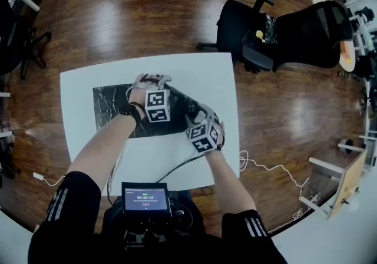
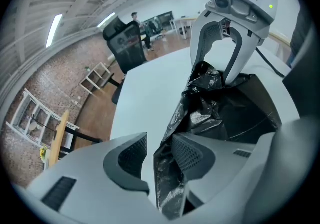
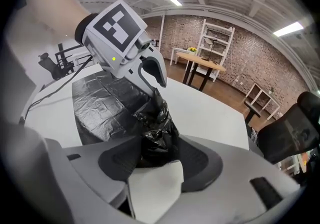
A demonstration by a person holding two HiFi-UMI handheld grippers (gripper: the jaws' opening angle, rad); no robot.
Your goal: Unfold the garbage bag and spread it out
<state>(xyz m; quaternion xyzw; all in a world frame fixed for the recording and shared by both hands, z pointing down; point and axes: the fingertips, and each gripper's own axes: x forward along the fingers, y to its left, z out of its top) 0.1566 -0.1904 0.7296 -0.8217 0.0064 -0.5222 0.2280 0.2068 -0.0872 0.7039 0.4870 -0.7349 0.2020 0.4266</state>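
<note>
The left hand-held gripper (image 2: 159, 140) has its jaws about half closed on a fold of the black garbage bag (image 1: 112, 109). The film runs up between the pads and lies flat against one of them, and only a thin sliver of white shows beside the other. From its tips the plastic rises in a crumpled ridge and carries on straight ahead to the right hand-held gripper (image 3: 155, 150), which faces it at close range.

The right one's jaws stand wide apart. A bunched knot of the bag sits loose in the gap between its pads, and bare white surface shows just under the knot. Beyond that knot the plastic climbs in a peak to the tips of the left one.

To the outer side of the left hand-held gripper, away from the right one, the rest of the bag lies flat and creased as a dark rectangle on the white tabletop (image 1: 200, 74). Bare tabletop surrounds the bag on every side.

Past the tabletop's edge, on the right hand-held gripper's side, a white cable (image 1: 265, 168) trails across the wooden floor (image 1: 118, 21). Farther off on that side stands a black office chair (image 1: 294, 33). Behind both, at the person's front, sits a small lit screen (image 1: 146, 199).
</note>
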